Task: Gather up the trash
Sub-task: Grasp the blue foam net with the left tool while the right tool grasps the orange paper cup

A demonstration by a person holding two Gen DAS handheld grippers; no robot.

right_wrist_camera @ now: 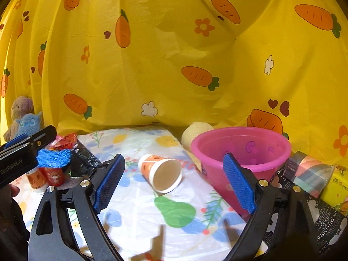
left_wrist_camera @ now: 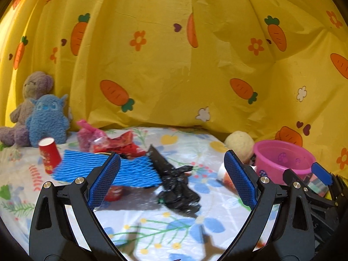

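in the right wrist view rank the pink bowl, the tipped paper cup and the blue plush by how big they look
1. pink bowl
2. paper cup
3. blue plush, though it sits farther back, so its true size is unsure.

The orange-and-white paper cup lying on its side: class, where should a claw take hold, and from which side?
Grip the paper cup across its side wall, near the middle, coming from above. It lies tipped over, open mouth facing the camera, so the rounded wall is exposed. The right claw stands open and empty.

Orange-white paper cup [right_wrist_camera: 160, 172] lies tipped beside empty pink basin [right_wrist_camera: 241, 150].
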